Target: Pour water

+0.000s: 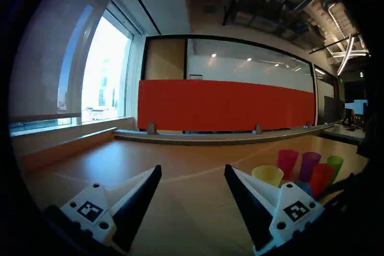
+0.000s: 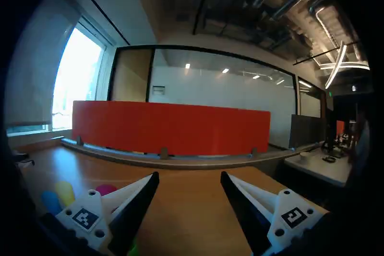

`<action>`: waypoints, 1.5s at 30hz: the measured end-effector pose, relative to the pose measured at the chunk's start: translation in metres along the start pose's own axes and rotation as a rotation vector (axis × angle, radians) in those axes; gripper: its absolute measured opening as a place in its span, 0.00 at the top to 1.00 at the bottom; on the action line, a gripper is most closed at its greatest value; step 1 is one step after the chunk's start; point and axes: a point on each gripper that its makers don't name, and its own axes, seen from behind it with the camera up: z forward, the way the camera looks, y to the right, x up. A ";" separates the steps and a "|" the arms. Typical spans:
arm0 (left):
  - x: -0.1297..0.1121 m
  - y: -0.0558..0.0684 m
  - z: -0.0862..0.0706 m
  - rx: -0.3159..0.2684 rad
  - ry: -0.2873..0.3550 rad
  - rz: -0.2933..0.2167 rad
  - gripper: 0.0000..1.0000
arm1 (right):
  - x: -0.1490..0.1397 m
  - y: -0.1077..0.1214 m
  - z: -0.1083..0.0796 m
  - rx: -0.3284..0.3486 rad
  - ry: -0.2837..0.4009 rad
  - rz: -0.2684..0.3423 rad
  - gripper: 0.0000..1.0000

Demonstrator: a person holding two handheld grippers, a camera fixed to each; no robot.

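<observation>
While near cups, left gripper agape

Coloured plastic cups, upright, clustered together on wooden table

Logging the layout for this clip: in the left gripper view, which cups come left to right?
In order: yellow cup → pink cup → purple cup → green cup. The orange cup overlaps purple and green, so omitted.
</observation>
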 end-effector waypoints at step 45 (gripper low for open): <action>-0.001 0.000 -0.001 0.008 -0.001 0.031 0.02 | -0.011 -0.018 -0.018 0.072 0.028 -0.032 0.01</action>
